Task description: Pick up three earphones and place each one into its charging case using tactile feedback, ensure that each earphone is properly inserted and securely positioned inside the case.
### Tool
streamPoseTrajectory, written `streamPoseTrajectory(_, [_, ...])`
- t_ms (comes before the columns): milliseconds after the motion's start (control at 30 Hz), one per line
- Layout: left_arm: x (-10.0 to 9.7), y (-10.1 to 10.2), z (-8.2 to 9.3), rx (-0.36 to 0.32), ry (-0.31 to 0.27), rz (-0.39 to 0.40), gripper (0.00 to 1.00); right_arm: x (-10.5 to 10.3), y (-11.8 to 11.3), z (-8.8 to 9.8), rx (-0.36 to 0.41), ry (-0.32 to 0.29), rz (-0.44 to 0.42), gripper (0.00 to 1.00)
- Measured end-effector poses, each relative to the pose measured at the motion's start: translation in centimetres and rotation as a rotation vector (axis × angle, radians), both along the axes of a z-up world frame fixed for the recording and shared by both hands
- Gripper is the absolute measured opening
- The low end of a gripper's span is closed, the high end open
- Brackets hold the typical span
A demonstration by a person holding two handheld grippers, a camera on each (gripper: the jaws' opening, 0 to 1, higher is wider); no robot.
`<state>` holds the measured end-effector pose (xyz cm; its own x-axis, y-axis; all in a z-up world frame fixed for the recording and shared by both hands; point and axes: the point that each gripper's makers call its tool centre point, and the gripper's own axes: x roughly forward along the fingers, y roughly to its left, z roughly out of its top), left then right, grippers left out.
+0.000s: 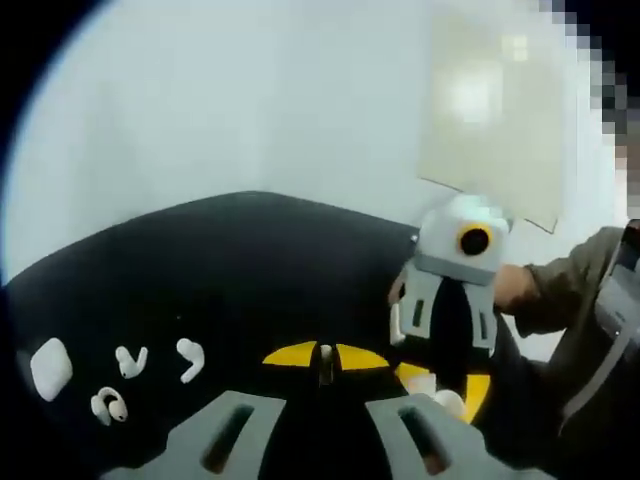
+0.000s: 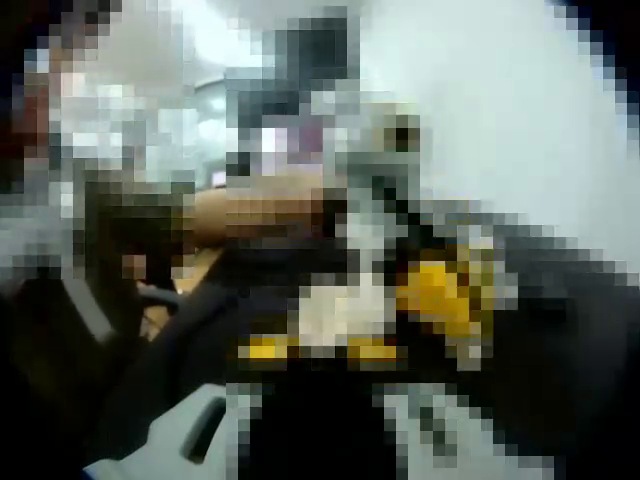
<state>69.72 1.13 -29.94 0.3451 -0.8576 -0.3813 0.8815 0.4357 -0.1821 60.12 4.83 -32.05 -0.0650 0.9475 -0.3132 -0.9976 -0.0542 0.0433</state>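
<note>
— Looking along the left gripper (image 1: 325,372), I see its yellow-tipped jaws nearly closed on something small and pale — an earphone (image 1: 326,352), I'd judge, though it's tiny.

— And the other hand?

— The right gripper (image 1: 443,392) comes in at about four o'clock of the left gripper view, pointing down at the black table (image 1: 250,260). Something white sits at its tips, perhaps the charging case (image 1: 450,402); how wide those jaws stand I can't tell. The right gripper view is too blocky to help — a whitish patch between yellow patches near the middle, nothing firmer.

— Where's the rest of the set?

— Out at eight o'clock on the table: two loose white earbuds (image 1: 132,360) (image 1: 190,358) side by side, a hooked one (image 1: 109,405) just below them, and a rounded white case (image 1: 51,367) at their nine o'clock, all apart from each other.

— So which step is this?

— My guess is an insertion: one bud held, being brought to the case that the other hand steadies. Next the two tips must line up, the bud must go down gently, and pressure should stop once it seats. Letting go early could tip it out.

— Much left?

— Plenty, judging by what lies loose.
</note>
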Motion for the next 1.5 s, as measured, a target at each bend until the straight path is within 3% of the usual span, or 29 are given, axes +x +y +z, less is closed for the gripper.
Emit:
streamPoseTrajectory(400, [-0.1,-0.2,-0.4,0.039,0.014,-0.019,0.04,-0.1,0.0,-0.1,-0.003,0.0,0.006,0.21])
streamPoseTrajectory(500, [0.1,0.0,-0.3,0.062,-0.03,-0.015,0.08,-0.1,0.0,-0.1,-0.003,0.0,0.006,0.21])
streamPoseTrajectory(600, [0.7,0.6,1.5,0.008,-0.068,0.021,0.14,-0.1,-0.1,-0.1,-0.003,-0.001,0.006,0.21])
streamPoseTrajectory(700, [1.8,2.7,3.8,-0.024,-0.119,0.096,0.14,-0.1,-0.1,-0.1,-0.002,-0.001,0.006,0.21])
streamPoseTrajectory(833, [3.7,7.0,7.6,-0.065,-0.199,0.236,0.13,-0.1,-0.1,-0.1,-0.003,-0.001,0.005,0.21])
streamPoseTrajectory(933, [4.9,10.7,8.8,-0.057,-0.241,0.329,0.12,-0.1,0.0,-0.1,-0.003,0.0,0.005,0.21])
streamPoseTrajectory(1033, [5.5,13.6,7.1,0.01,-0.218,0.378,0.1,-0.2,0.0,-0.1,-0.004,0.0,0.005,0.21])
streamPoseTrajectory(1200, [6.6,15.3,2.5,0.078,-0.081,0.423,0.1,-0.2,0.0,-0.1,-0.004,0.002,0.004,0.21])
streamPoseTrajectory(1333, [7.0,14.9,-0.4,0.128,0.029,0.448,0.1,-0.1,-0.1,-0.1,-0.003,0.001,0.005,0.21])
streamPoseTrajectory(1500, [7.7,13.8,-1.7,0.145,0.055,0.47,0.12,-0.1,-0.3,-0.1,-0.003,0.002,0.006,0.21])
